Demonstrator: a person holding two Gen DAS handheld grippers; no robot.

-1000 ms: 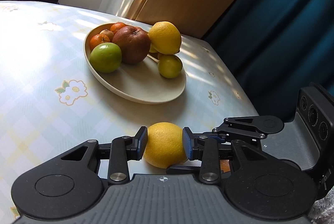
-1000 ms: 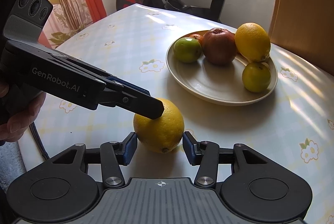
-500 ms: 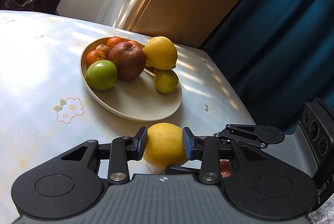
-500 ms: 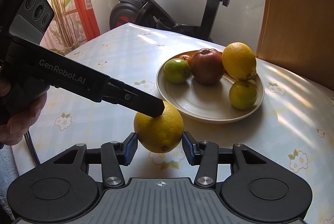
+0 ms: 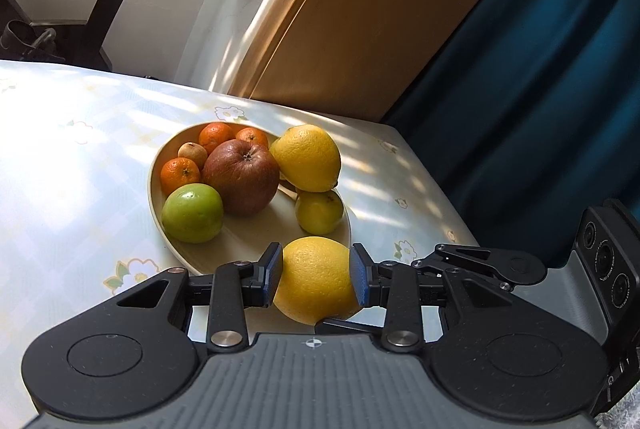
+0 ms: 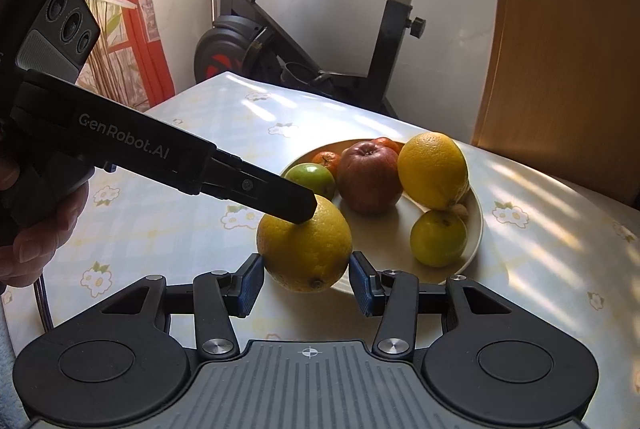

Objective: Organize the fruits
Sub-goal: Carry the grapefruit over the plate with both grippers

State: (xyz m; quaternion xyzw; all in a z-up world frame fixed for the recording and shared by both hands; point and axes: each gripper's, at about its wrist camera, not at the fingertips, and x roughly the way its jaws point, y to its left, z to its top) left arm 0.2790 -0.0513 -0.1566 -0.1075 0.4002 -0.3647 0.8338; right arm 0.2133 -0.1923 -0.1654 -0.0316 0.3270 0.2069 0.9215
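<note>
Here the nearest thing in both views is the big yellow lemon (image 5: pixel 316 279), clamped between the blue pads of the left gripper (image 5: pixel 316 279); the pads press its left and right flanks, so the fruit hangs clear of the flowered tablecloth (image 5: pixel 80 189). In the right wrist view the right gripper (image 6: pixel 306 279) brackets the same lemon (image 6: pixel 304 249) from below, its jaws standing just off the peel on either side, not visibly pressing, likely as a guard against a drop. The left tool's black finger (image 6: pixel 280 201) bears on the lemon's top left there, with a person's hand (image 6: pixel 36 229) at its handle. Just beyond, the lemon overlaps the near rim of the cream plate (image 5: pixel 192 257), which suggests delivery into the bare near part. Farther in sit a green apple (image 5: pixel 192 213), a red apple (image 5: pixel 242 181), a small lime-yellow citrus (image 5: pixel 320 211), another lemon (image 5: pixel 308 157) and mandarins (image 5: pixel 180 175).
</note>
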